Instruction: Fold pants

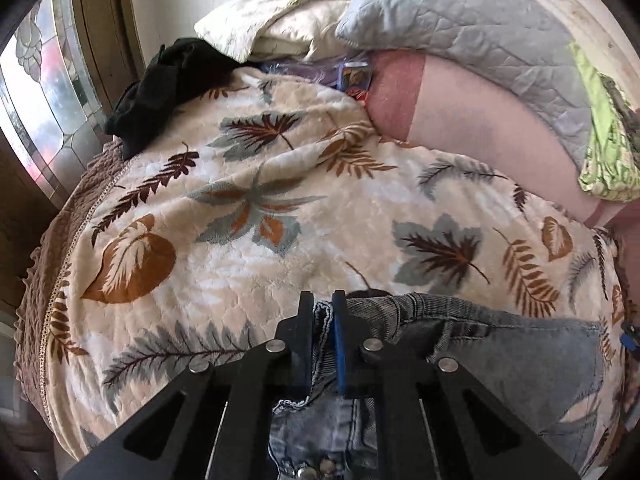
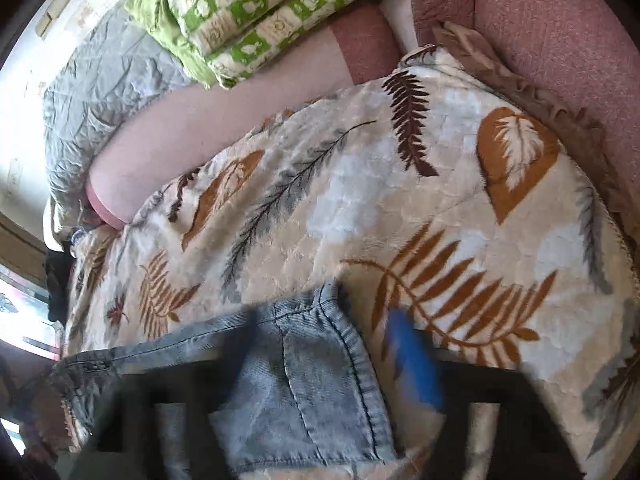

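Faded grey-blue denim pants (image 1: 500,352) lie on a cream blanket with a leaf print (image 1: 248,208). My left gripper (image 1: 322,312) is shut on a folded edge of the pants, near the waistband, at the bottom of the left wrist view. In the right wrist view the pants (image 2: 312,380) lie between my right gripper's fingers, which are blurred by motion. My right gripper (image 2: 324,344) is open, with its blue pad (image 2: 412,364) to the right of the denim and its dark left finger over the fabric.
A grey quilted pillow (image 1: 460,32), a cream pillow (image 1: 280,20), a green patterned quilt (image 2: 248,12) and a pink bolster (image 1: 460,128) lie at the far side. A black garment (image 1: 168,84) lies at the blanket's far left corner by a stained-glass window (image 1: 52,92).
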`<move>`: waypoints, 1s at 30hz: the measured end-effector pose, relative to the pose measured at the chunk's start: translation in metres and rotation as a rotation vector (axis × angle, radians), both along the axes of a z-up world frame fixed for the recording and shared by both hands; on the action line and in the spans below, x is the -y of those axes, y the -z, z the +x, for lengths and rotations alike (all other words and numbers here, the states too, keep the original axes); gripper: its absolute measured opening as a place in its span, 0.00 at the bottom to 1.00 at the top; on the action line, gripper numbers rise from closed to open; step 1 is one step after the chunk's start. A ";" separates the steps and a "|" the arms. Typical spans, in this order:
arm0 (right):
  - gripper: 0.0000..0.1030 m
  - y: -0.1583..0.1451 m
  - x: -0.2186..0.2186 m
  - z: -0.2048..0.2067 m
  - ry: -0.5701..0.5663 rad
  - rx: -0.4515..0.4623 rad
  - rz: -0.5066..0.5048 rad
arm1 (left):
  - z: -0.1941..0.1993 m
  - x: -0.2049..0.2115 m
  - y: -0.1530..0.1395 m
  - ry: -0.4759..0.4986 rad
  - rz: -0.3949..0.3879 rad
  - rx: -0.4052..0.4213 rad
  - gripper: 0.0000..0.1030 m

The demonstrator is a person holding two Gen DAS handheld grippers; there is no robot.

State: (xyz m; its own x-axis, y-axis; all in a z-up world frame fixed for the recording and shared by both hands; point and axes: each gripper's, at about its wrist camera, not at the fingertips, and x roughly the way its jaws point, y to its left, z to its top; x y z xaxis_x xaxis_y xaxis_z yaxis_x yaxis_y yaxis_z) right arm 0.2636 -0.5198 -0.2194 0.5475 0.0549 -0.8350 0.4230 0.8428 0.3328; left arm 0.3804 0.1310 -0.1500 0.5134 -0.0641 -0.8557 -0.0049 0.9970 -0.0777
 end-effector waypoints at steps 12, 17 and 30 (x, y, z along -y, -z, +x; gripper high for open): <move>0.14 0.057 -0.022 0.052 -0.082 -0.143 -0.101 | -0.006 -0.002 -0.009 -0.015 0.004 0.016 0.08; 0.14 -0.022 -0.012 0.017 -0.027 0.088 -0.065 | -0.020 -0.017 -0.022 -0.050 -0.053 0.046 0.08; 0.14 -0.053 -0.039 -0.174 -0.021 0.236 -0.071 | -0.218 -0.076 -0.016 -0.002 -0.187 0.104 0.09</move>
